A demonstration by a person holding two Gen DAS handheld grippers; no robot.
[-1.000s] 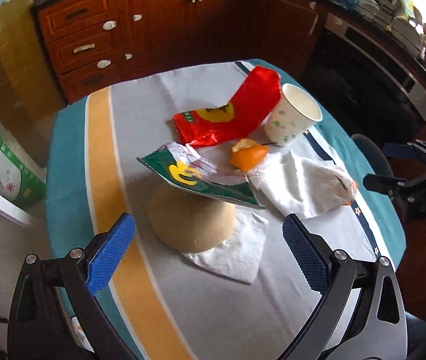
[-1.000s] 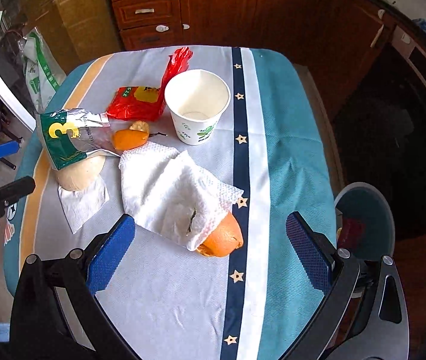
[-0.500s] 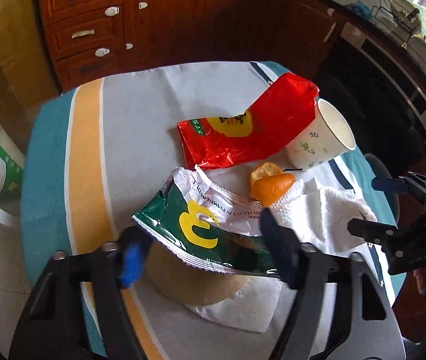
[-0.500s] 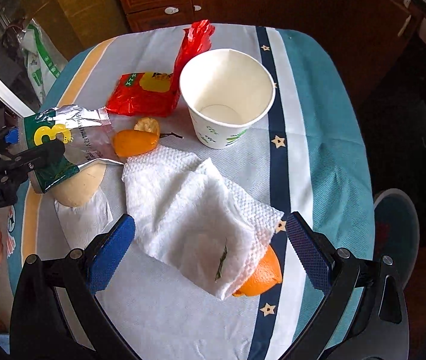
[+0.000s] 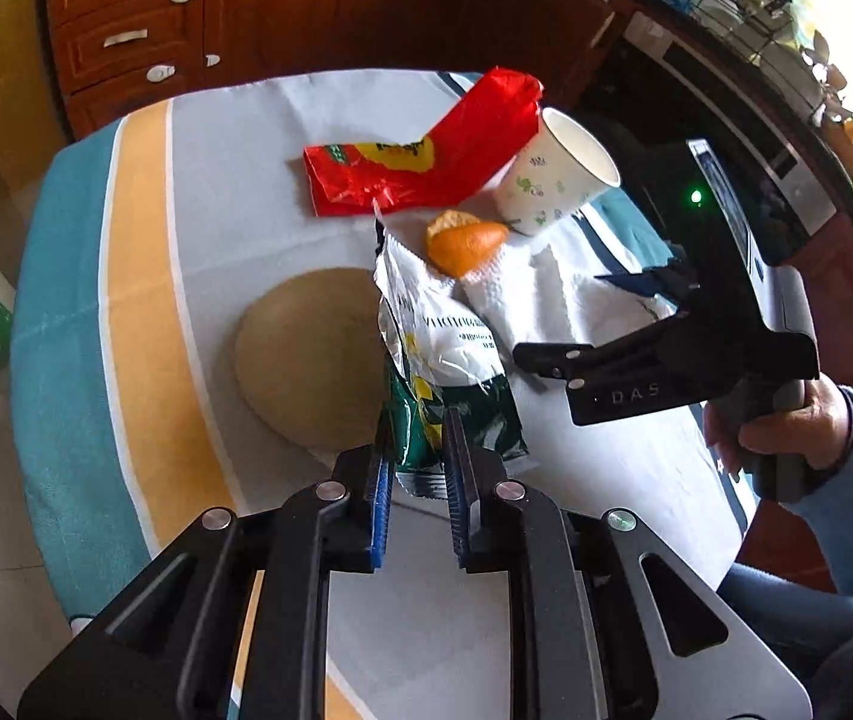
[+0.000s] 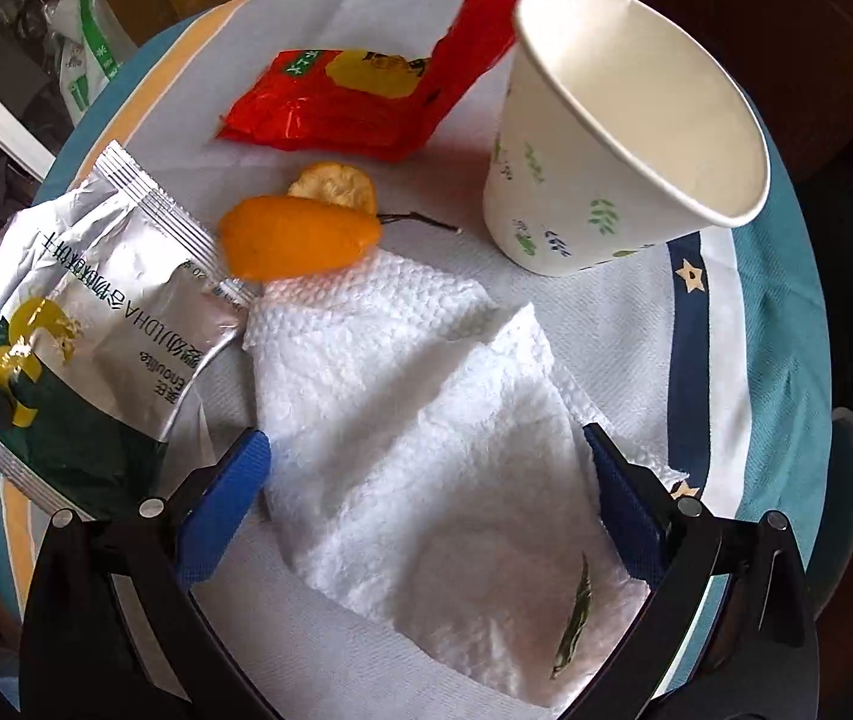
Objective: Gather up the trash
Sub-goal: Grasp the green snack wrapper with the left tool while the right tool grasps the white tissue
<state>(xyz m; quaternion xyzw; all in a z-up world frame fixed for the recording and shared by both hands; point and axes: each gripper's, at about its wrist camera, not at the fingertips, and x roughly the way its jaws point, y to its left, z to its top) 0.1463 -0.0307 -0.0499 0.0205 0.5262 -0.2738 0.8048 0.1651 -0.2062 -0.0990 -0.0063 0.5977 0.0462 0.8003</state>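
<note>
Now the left claw is closing on the green wrapper; the open right claw straddles the white tissue.

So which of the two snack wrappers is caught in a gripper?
The green-and-silver wrapper, between the closing left gripper pads. The red wrapper lies untouched beside the paper cup.

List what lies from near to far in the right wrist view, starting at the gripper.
right gripper with open jaws → white paper towel → orange peel → red wrapper
</note>
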